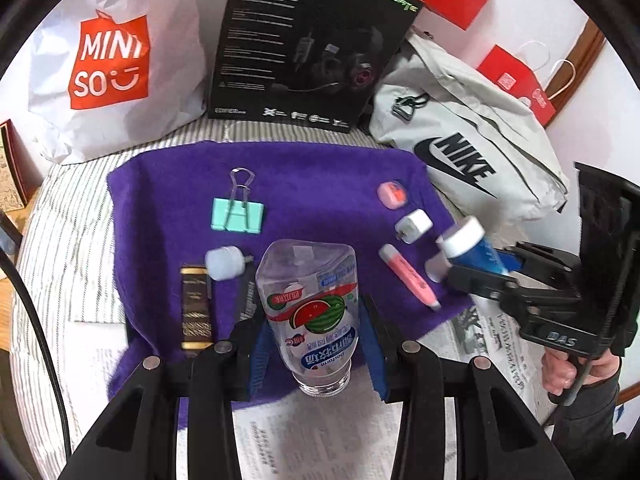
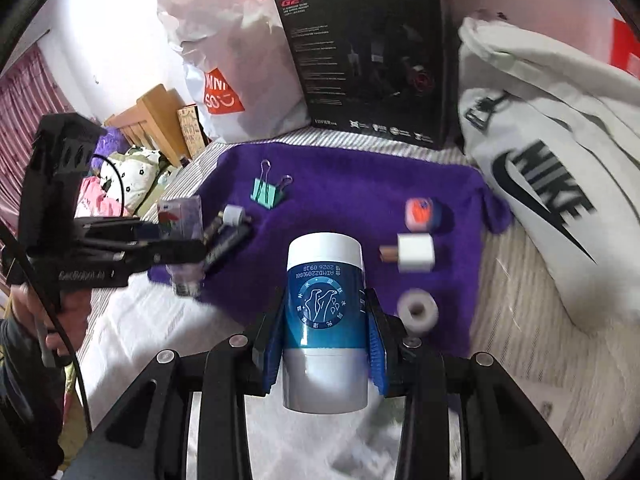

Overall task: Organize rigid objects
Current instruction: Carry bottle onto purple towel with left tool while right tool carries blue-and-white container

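My left gripper [image 1: 314, 320] is shut on a clear plastic bottle [image 1: 310, 300] with a watermelon label, held over the front of the purple cloth [image 1: 320, 168]. It also shows in the right wrist view [image 2: 182, 236]. My right gripper [image 2: 326, 320] is shut on a blue and white tube [image 2: 325, 312], also seen in the left wrist view [image 1: 470, 246]. On the cloth lie a mint binder clip [image 1: 238, 214], a pink highlighter [image 1: 408, 276], a white plug [image 1: 414, 226], a pink eraser [image 1: 392, 194], a tape roll [image 2: 418, 312] and a dark stick [image 1: 195, 308].
A Miniso bag [image 1: 108, 64], a black headset box [image 1: 308, 44] and a white Nike bag [image 1: 472, 144] stand behind the cloth. Red bags [image 1: 516, 80] are at the far right. Newspaper [image 1: 492, 340] lies in front on the striped bed cover.
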`<action>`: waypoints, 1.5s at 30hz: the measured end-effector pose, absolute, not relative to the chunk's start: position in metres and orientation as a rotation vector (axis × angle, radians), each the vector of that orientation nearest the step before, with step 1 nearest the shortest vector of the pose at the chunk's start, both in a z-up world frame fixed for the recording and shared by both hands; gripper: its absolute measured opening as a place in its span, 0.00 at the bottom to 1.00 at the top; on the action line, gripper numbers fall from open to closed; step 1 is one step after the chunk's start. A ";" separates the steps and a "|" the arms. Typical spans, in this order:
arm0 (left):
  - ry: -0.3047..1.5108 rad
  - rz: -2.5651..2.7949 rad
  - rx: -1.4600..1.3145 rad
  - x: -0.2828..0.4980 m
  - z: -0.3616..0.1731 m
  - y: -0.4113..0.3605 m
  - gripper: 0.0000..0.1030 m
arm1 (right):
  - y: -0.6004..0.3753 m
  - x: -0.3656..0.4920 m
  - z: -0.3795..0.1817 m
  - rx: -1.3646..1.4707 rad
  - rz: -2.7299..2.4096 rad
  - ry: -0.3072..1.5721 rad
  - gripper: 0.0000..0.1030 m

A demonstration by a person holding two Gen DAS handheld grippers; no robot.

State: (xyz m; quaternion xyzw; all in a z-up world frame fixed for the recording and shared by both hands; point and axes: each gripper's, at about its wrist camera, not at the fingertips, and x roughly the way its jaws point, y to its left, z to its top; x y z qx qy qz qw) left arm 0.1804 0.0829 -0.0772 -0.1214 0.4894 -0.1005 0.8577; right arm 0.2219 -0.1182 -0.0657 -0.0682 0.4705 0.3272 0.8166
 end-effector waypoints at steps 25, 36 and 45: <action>1.047 -0.204 -0.252 0.199 -0.089 0.111 0.38 | -0.055 0.238 -0.132 -0.383 0.683 1.027 0.36; 1.075 -0.222 -0.230 0.202 -0.096 0.104 0.38 | -0.057 0.235 -0.131 -0.414 0.746 1.042 0.49; 1.110 -0.229 -0.204 0.213 -0.105 0.093 0.38 | -0.074 0.232 -0.123 -0.365 0.723 1.060 0.49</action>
